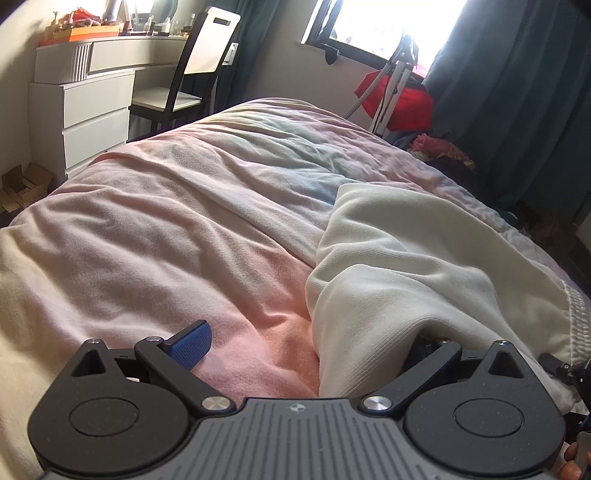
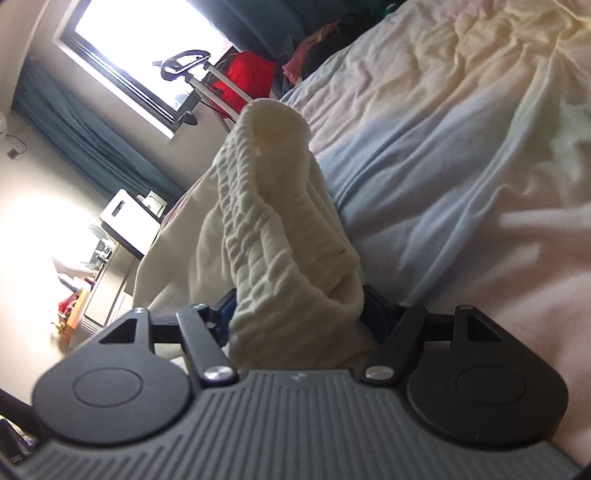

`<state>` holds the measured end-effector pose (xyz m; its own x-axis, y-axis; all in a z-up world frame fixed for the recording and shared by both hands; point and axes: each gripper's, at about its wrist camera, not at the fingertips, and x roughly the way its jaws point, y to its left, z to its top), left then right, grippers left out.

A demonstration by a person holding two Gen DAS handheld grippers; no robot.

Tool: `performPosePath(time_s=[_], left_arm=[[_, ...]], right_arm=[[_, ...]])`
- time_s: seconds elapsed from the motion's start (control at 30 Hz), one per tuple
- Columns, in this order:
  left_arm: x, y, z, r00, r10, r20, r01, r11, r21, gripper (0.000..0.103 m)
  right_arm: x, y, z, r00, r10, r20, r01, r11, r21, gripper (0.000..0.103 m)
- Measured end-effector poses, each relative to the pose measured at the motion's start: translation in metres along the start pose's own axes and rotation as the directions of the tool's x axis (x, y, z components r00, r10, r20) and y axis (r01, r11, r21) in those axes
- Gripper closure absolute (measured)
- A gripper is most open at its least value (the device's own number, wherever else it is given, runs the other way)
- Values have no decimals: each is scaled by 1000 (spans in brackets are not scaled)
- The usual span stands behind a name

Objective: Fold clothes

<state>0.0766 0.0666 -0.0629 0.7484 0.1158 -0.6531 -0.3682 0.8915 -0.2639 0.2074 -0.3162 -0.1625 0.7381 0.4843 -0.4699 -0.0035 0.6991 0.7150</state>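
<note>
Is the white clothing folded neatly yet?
Not yet. The cream garment lies rumpled on the bed, its elastic waistband bunched between the right gripper fingers.

Cream garment drapes over left gripper's right finger.

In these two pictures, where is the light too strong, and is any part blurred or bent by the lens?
Left wrist view: the window is blown out to white, the bedspread stays sharp, and the dresser bows at the edge from the fisheye. Right wrist view: the window and the left wall are overexposed, the frame is strongly tilted, and the bedspread at right looks soft and smeared.
</note>
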Motion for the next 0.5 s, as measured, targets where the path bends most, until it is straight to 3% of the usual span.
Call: performPosePath(time_s=[0.1, 0.2, 0.27, 0.4, 0.5], left_arm=[[-1, -2, 0, 1000, 4, 9, -4, 1000, 22, 1], [-4, -3, 1, 1000, -20, -3, 20, 999, 31, 5], [-10, 2, 2, 994, -95, -46, 95, 995, -1, 7], [-27, 22, 3, 947, -316, -54, 304, 940, -154, 4], [-25, 37, 6, 891, -453, -28, 430, 861, -272, 1]], right_arm=[[-4, 7, 1, 1000, 12, 6, -12, 1000, -13, 33], [-18, 22, 2, 998, 31, 48, -27, 997, -71, 49], [-27, 35, 3, 997, 21, 79, -11, 992, -123, 65], [-38, 53, 0, 989, -29, 146, 57, 980, -191, 70], [-44, 56, 2, 982, -35, 185, 68, 983, -173, 72]])
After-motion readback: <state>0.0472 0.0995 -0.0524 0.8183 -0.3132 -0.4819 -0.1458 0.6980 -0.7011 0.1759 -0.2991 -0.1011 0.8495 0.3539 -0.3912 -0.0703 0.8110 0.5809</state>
